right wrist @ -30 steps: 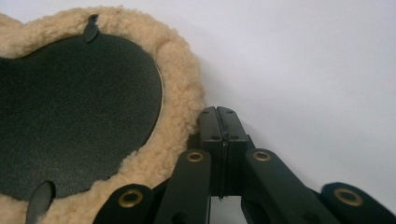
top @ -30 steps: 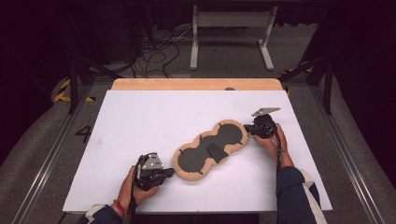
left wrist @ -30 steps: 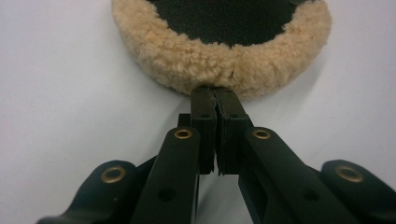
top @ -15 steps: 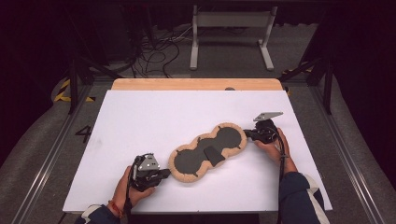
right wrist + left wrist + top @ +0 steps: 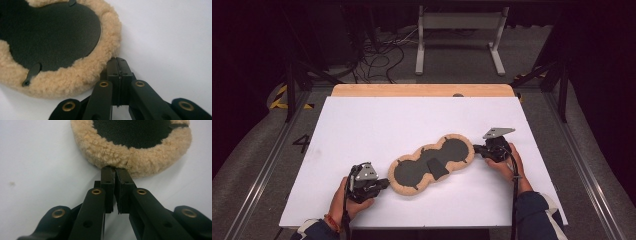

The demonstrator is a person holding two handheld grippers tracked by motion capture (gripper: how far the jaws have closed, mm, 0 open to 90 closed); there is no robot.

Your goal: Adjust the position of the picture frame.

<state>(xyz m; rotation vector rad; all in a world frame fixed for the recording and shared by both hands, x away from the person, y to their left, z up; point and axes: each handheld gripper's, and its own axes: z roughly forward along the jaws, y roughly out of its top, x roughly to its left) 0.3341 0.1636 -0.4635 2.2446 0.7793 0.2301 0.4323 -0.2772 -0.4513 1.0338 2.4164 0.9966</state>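
Observation:
A peanut-shaped pad (image 5: 412, 172) with a tan fleece rim and two black inner faces lies flat on the white table top (image 5: 412, 120), a small black strap (image 5: 435, 168) across its waist. My left gripper (image 5: 385, 183) lies level at the pad's near-left end. In the left gripper view its jaws (image 5: 115, 170) stand almost together, tips against the fleece rim (image 5: 140, 162); whether a tuft is pinched is hidden. My right gripper (image 5: 477, 149) lies at the pad's far-right end. Its jaws (image 5: 117, 60) are shut tight beside the fleece (image 5: 75, 75), nothing between them.
The white top rests on a wooden board (image 5: 422, 90) that shows along the far edge. Beyond it stand a metal stand (image 5: 459, 30) and loose cables (image 5: 377, 55) on the floor. Bare white surface lies all around the pad.
My right gripper has come down and toward the near side, from above the pad's right end to lying level beside it. The left gripper and the pad have stayed put.

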